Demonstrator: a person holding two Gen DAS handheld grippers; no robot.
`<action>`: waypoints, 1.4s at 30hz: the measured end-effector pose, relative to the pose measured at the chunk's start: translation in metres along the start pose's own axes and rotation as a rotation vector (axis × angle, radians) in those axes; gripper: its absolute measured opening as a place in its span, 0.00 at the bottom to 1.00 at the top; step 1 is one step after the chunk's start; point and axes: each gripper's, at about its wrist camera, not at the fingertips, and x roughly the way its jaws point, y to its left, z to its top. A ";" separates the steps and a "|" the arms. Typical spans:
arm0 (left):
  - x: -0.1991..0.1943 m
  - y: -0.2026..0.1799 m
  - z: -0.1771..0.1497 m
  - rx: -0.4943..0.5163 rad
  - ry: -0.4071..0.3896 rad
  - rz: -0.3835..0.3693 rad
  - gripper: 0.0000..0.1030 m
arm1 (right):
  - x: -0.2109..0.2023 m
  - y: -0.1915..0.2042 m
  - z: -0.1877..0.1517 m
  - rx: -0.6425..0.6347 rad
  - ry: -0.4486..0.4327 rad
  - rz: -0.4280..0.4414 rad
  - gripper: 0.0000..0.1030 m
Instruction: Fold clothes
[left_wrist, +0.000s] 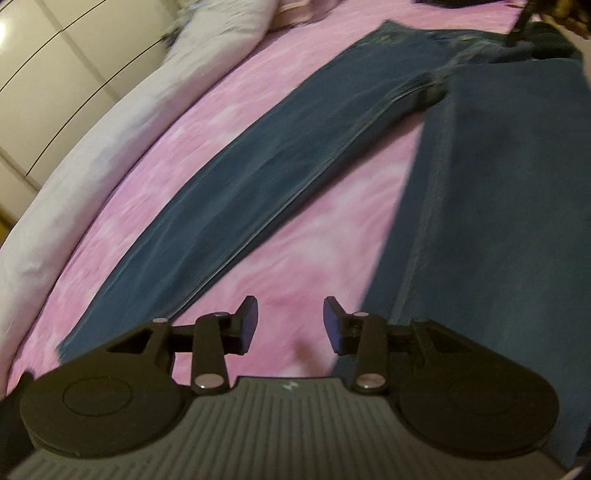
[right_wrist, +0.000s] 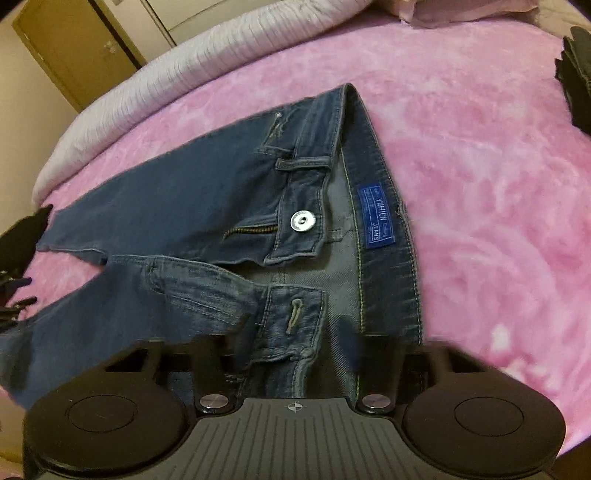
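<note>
A pair of dark blue jeans lies flat on a pink blanket, fly unbuttoned. Its metal button and blue label show at the waistband. My right gripper is low over the waistband and open, its blurred fingers on either side of the buttonhole flap. In the left wrist view the two legs spread apart, one leg running diagonally and the other leg on the right. My left gripper is open above the pink blanket between the leg ends, holding nothing.
A white quilt runs along the far side of the bed, with cream wardrobe doors behind it. A pile of dark clothing lies at the right edge. A brown door stands beyond the bed.
</note>
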 end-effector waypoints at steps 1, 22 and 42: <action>0.002 -0.004 0.005 0.012 -0.009 -0.003 0.34 | -0.004 0.001 0.000 -0.005 -0.013 0.007 0.22; 0.040 -0.084 0.057 -0.006 -0.091 -0.135 0.39 | 0.039 -0.045 0.002 0.031 -0.057 0.033 0.08; 0.029 -0.087 0.051 -0.039 -0.157 -0.117 0.44 | 0.075 -0.040 0.036 -0.098 -0.062 0.121 0.17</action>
